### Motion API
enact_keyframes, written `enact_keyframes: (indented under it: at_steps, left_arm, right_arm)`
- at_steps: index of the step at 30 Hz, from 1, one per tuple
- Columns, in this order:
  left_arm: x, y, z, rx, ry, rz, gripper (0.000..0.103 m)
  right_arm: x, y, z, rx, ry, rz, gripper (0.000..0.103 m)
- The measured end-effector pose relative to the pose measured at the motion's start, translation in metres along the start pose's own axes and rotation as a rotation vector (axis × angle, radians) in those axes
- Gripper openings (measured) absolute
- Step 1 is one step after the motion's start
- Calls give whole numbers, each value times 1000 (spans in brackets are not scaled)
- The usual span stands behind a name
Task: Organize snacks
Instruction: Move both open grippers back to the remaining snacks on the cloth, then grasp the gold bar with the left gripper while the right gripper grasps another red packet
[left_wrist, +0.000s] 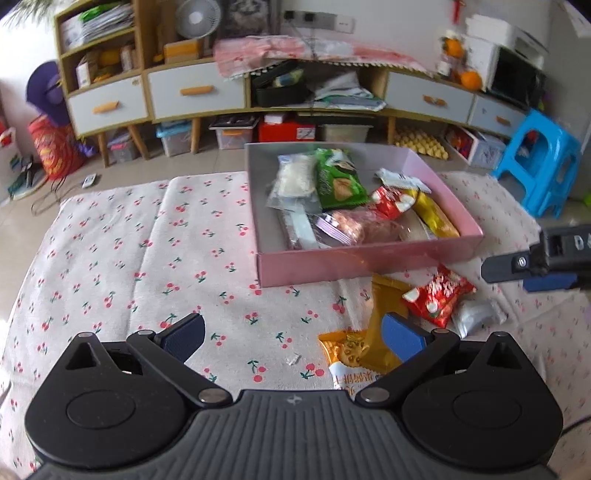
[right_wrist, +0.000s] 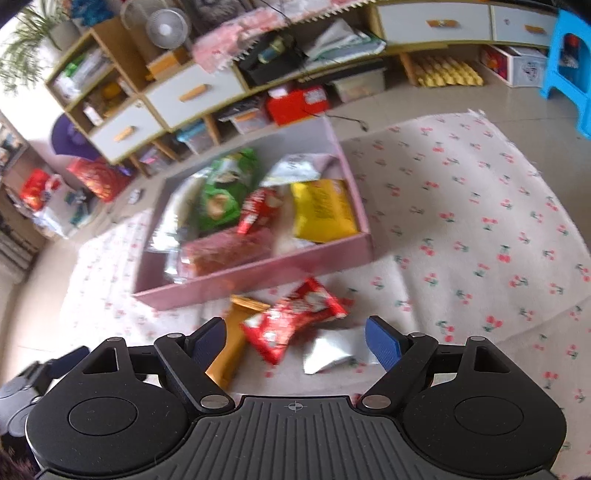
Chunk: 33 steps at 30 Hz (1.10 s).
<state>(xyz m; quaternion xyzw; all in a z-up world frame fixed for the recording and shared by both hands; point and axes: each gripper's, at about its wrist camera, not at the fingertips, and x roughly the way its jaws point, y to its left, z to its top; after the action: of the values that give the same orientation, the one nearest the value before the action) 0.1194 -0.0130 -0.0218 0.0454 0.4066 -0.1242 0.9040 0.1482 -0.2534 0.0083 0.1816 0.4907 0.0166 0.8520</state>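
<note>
The pink box (left_wrist: 369, 258) sits far on the cherry cloth (left_wrist: 110, 258), packed with snacks; a green packet (left_wrist: 338, 181) lies toward its far side; near the box lie a red packet (right_wrist: 291, 325), an orange packet (left_wrist: 376, 332) and a silver one (right_wrist: 332, 350); the left gripper (left_wrist: 291, 338) hovers spread wide, holding nothing; the right gripper (right_wrist: 295, 341) spreads over the red packet, not pinching it.

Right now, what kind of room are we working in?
Likely a home living room: a wooden sideboard with white drawers, a blue plastic stool, and a cherry-print cloth under the pink cardboard snack box.
</note>
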Motion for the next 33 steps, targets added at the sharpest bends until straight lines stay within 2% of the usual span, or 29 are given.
enact_keyframes:
  at_steps: [7,14,18,26,30,33]
  left_arm:
    - [16,-21,-6,95,16,-69,99]
    - [30,-48,-2,178,24,-167,75]
    - [38,-54,0,173,45,-179,62]
    - [49,-51,-1,144,104,-149,39]
    - [46,-49,-2,142,118,-158,30]
    - [43,-45,-2,117,123,-152,29]
  right_arm:
    - [13,-16,-6,-26,43,-80,84]
    - [19,-28,-4,-6,56,-78,84]
    - [22,-30,0,12,51,-58,84]
    - [29,-34,6,81,53,-4,84]
    - [31,-34,11,132,44,31,84]
    - [33,-28,13,149,47,55,82]
